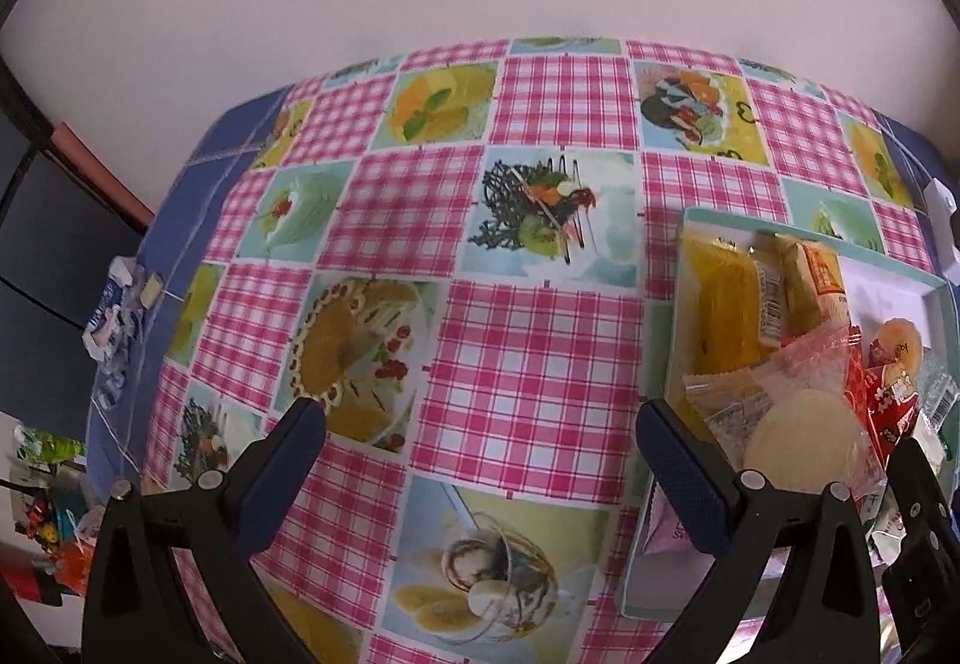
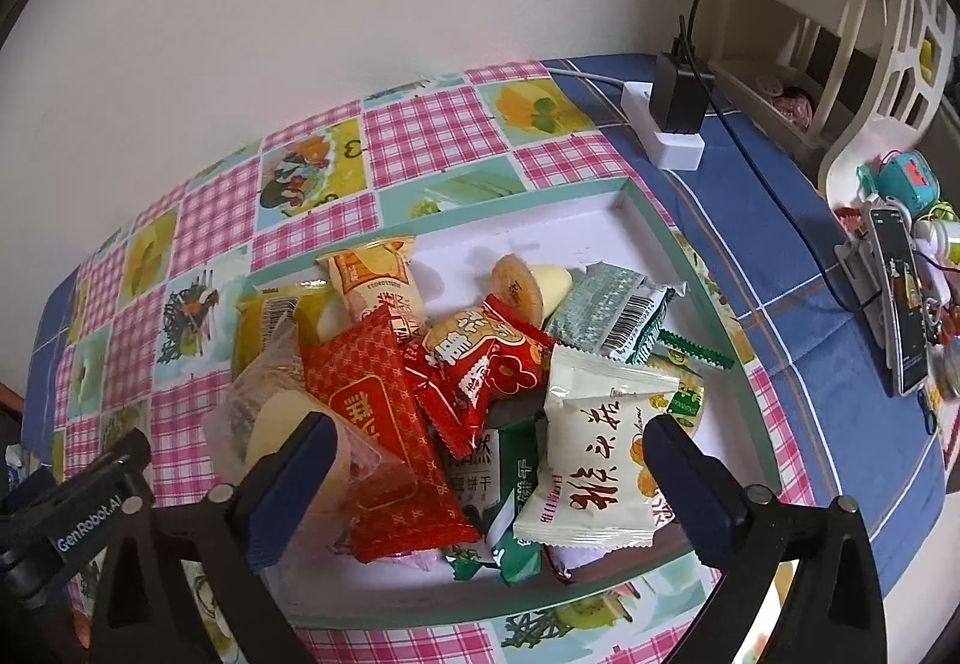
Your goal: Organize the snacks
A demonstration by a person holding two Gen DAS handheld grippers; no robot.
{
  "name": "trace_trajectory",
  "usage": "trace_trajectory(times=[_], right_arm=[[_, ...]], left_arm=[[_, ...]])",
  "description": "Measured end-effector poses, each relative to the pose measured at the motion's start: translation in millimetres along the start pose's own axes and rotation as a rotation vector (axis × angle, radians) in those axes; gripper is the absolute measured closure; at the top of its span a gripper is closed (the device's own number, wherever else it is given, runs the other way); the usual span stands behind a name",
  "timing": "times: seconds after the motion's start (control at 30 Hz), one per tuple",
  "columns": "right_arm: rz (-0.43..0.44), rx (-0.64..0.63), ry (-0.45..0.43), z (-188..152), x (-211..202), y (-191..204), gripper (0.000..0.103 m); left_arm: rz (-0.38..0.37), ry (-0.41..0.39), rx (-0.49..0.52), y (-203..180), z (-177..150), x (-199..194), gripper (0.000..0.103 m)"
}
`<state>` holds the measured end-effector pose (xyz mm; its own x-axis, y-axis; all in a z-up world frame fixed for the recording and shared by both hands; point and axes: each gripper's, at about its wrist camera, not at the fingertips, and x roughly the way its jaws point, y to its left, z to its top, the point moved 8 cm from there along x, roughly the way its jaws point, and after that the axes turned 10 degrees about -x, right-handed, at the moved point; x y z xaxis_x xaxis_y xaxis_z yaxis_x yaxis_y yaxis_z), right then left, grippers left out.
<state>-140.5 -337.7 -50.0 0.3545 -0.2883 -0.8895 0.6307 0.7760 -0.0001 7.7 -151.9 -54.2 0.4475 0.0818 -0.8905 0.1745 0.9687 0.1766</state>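
Observation:
A white tray with a green rim [image 2: 648, 220] holds a pile of wrapped snacks: a red packet [image 2: 384, 424], a red-and-white packet [image 2: 486, 364], a white packet with red writing [image 2: 594, 460], a green-grey packet [image 2: 612, 310] and a yellow packet [image 2: 372, 280]. My right gripper [image 2: 489, 448] is open and empty, just above the near part of the pile. My left gripper [image 1: 480, 424] is open and empty over the checked tablecloth, left of the tray [image 1: 690, 220]. Yellow packets [image 1: 726, 298] and a clear-wrapped round cake [image 1: 804, 436] show in the left wrist view.
A pink checked tablecloth [image 1: 528, 364] with fruit pictures covers the table against a white wall. A white power strip with a black charger [image 2: 672, 117] lies behind the tray. A phone on a stand [image 2: 900, 292] and small toys sit at the right. Crumpled wrappers [image 1: 114, 328] lie at the left edge.

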Motion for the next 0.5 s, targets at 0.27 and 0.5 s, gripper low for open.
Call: trace_trajectory(times=[0.27, 0.5], right_arm=[[-0.007, -0.021, -0.012, 1.9, -1.5, 5.5, 0.000], [-0.008, -0.038, -0.021, -2.3, -6.2, 14.1, 0.000]], left_arm=[[-0.011, 0.036, -0.013, 1.5, -4.8, 11.9, 0.000], [-0.024, -0.001, -0.007, 4.9, -7.1, 9.6, 0.000]])
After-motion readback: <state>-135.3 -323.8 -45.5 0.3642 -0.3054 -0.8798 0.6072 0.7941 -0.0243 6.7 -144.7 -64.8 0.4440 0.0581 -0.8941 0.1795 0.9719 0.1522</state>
